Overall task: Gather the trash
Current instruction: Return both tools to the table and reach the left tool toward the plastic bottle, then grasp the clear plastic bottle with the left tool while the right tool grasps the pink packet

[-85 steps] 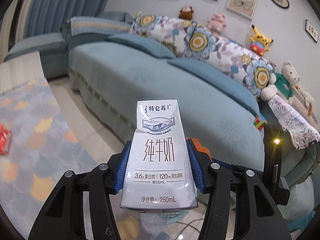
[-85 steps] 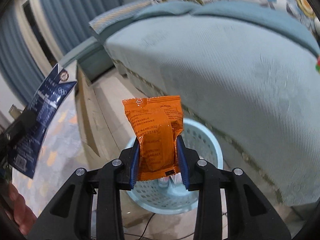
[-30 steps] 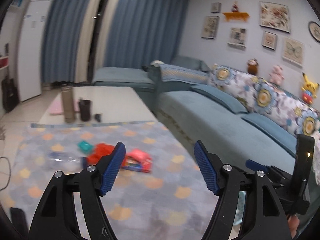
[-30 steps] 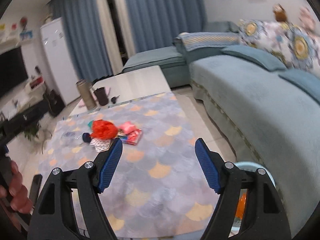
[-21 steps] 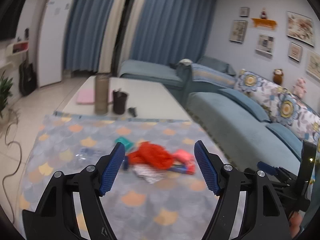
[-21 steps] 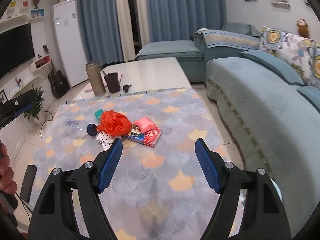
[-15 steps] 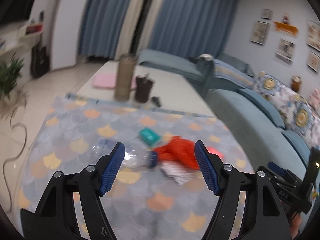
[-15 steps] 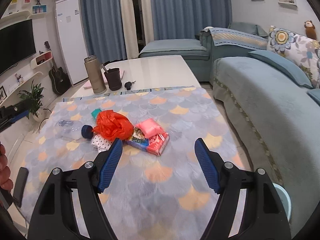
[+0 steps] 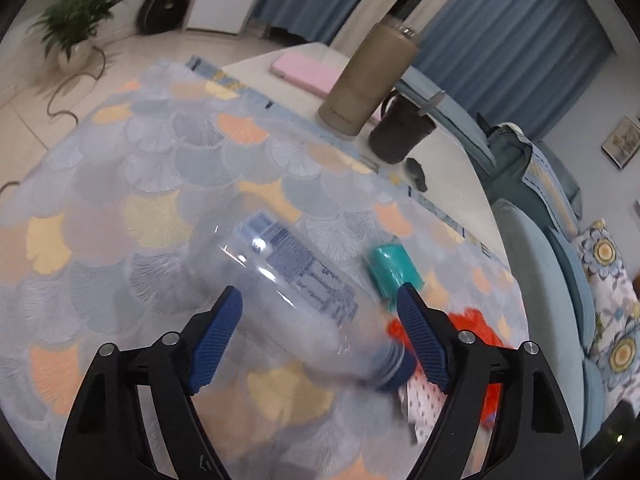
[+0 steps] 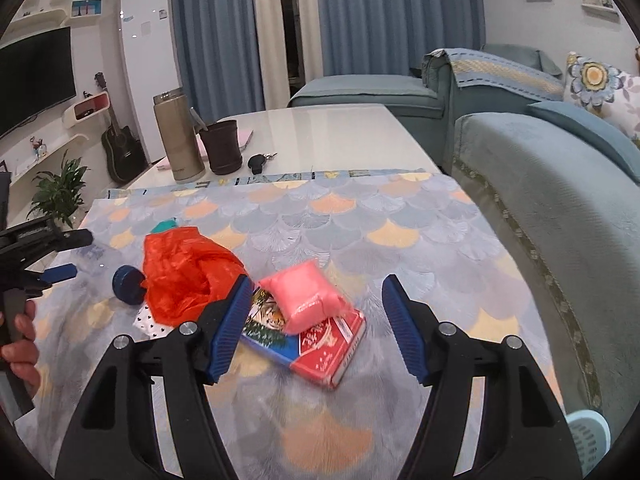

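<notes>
Fingers of the left gripper [image 9: 318, 336] were spread wide around the clear bottle [image 9: 288, 300] lying on the patterned tablecloth [image 9: 160, 168]; a squeeze mid-body looked safest. Right gripper [image 10: 316, 320], released, hovered over the pink packet [image 10: 306, 298].

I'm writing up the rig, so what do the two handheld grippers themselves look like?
Both match: the left gripper and right gripper have black angular frames with silver screw heads, and fingers faced with ribbed blue pads. No cables or markings show.
</notes>
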`<state>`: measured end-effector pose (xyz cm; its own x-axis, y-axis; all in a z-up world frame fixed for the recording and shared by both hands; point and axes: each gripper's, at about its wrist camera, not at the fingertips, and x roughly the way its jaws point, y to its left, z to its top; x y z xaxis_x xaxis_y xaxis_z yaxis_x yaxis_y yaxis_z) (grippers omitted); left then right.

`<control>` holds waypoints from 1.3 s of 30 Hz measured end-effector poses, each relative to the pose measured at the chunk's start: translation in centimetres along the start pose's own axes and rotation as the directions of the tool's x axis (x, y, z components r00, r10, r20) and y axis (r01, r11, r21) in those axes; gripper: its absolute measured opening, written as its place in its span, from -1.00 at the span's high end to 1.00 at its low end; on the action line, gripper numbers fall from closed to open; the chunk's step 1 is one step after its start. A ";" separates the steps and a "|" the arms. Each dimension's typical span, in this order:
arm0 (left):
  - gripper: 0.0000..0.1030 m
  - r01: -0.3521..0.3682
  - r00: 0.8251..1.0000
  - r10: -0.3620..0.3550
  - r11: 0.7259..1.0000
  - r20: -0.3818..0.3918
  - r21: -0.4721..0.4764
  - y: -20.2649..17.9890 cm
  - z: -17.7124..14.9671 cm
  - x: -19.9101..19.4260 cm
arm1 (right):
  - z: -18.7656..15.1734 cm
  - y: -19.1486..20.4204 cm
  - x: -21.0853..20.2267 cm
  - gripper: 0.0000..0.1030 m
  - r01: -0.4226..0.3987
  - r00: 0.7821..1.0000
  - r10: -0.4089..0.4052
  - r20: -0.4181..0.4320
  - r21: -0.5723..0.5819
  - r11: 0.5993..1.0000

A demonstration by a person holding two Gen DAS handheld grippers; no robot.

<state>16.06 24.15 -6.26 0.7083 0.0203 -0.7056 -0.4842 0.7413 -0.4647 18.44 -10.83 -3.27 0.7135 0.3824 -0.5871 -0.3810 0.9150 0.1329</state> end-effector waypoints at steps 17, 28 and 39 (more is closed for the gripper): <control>-0.08 -0.093 0.987 0.138 0.912 -0.085 0.399 -5.9 -3.2 4.4 | 0.6 0.8 4.8 -0.38 -0.046 0.990 0.038 -0.139 -0.055 0.997; -0.05 0.004 1.000 0.008 0.894 -0.026 0.449 -6.7 -5.6 -0.4 | 0.0 1.3 3.3 0.34 -0.042 0.991 0.029 -0.127 -0.095 0.995; -0.06 0.152 0.971 -0.226 0.823 0.072 0.547 -15.3 -8.6 -11.8 | 0.9 -3.8 -9.6 0.35 0.055 0.997 -0.055 0.050 -0.004 0.998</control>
<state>10.74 6.83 4.58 0.8344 -0.1001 -0.5419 -0.0103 0.9804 -0.1969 13.62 -17.83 2.58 0.7619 0.3375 -0.5528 -0.3436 0.9341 0.0967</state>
